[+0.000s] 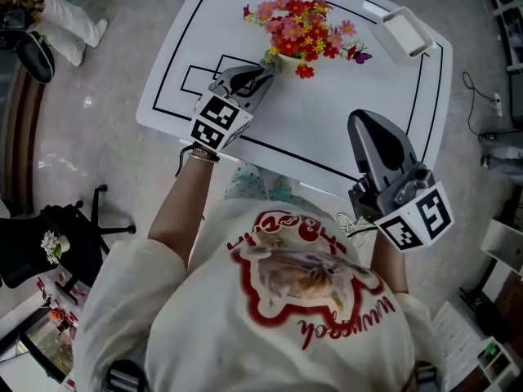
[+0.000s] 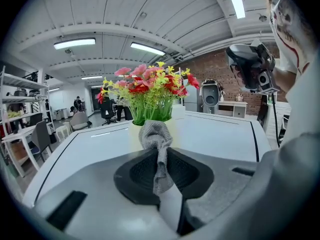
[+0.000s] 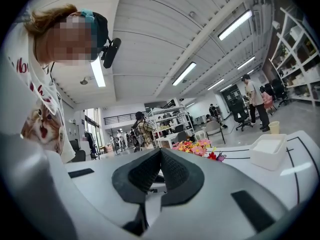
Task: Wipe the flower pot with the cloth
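A white flower pot (image 1: 287, 59) with red, pink and yellow flowers (image 1: 301, 24) stands on the white table (image 1: 343, 121). My left gripper (image 1: 263, 70) is shut on a grey cloth (image 2: 156, 143), whose bunched end touches the pot's (image 2: 135, 134) near side. In the left gripper view the flowers (image 2: 147, 91) rise just behind the cloth. My right gripper (image 1: 365, 122) is shut with nothing in it. It hovers near the table's front edge, well right of the pot. The right gripper view shows its jaws (image 3: 160, 156) together, with the flowers (image 3: 196, 147) far off.
A white rectangular tray (image 1: 404, 33) sits at the table's far right corner, also seen as the tray (image 3: 267, 151) in the right gripper view. Black lines mark the tabletop. Chairs, shelves and people stand in the room around the table.
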